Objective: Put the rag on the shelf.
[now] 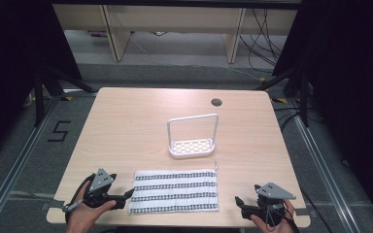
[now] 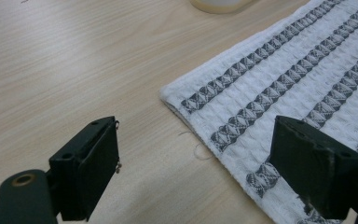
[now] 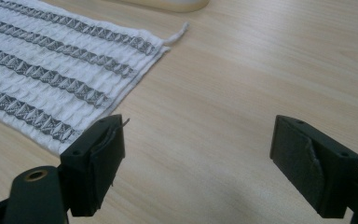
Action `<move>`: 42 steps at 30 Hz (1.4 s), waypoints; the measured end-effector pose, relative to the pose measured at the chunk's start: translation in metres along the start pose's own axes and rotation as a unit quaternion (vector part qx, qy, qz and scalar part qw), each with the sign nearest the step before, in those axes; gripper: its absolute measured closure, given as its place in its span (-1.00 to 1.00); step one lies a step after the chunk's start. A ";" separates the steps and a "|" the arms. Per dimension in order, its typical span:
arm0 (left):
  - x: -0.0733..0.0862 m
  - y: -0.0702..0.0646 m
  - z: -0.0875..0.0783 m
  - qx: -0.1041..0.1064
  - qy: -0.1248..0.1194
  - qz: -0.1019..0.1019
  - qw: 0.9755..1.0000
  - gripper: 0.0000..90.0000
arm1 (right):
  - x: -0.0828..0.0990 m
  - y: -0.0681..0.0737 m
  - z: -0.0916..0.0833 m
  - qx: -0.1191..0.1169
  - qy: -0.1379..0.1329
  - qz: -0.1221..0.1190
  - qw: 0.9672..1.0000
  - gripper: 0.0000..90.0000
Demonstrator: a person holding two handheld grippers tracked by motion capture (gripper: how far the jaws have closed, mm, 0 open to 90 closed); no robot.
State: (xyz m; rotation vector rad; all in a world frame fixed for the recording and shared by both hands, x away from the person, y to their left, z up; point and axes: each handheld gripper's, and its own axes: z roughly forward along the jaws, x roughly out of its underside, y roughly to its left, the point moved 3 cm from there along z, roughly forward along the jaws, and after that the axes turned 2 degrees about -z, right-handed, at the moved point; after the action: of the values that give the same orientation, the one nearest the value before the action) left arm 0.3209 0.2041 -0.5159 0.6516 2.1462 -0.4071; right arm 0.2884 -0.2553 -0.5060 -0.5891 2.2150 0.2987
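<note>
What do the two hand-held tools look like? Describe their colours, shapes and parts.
The left tool and right tool are black, each topped by a grey three-cornered plate with small dots. Each ends in two blocky black jaws; the left gripper view shows a brass-coloured eyelet at the base. Thin dark cables hang from the right one.

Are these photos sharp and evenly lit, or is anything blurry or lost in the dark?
High view: the table is evenly lit, with black surroundings at both sides; the towel and rack look crisp. Left gripper view: the towel's weave is sharp and the near jaws look soft. Right gripper view: a faint shadow lies on the wood between the jaws, no glare.
</note>
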 end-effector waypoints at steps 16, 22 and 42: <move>-0.015 -0.017 0.005 0.040 -0.005 0.020 0.999 -0.65 | -0.003 0.008 0.000 -0.014 -0.008 -0.006 1.000 -0.53; -0.029 -0.031 0.014 0.065 -0.002 0.041 0.997 -0.64 | -0.006 0.017 0.001 -0.025 -0.006 -0.018 0.999 -0.50; -0.093 -0.064 0.075 0.120 -0.007 0.074 0.990 -0.52 | -0.012 0.042 0.009 -0.050 0.003 -0.045 0.998 -0.37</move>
State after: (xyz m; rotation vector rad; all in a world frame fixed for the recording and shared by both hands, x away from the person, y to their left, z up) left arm 0.3788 0.0861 -0.4824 0.9339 2.0372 -0.5912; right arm 0.2797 -0.2116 -0.5016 -0.7416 2.1817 0.3620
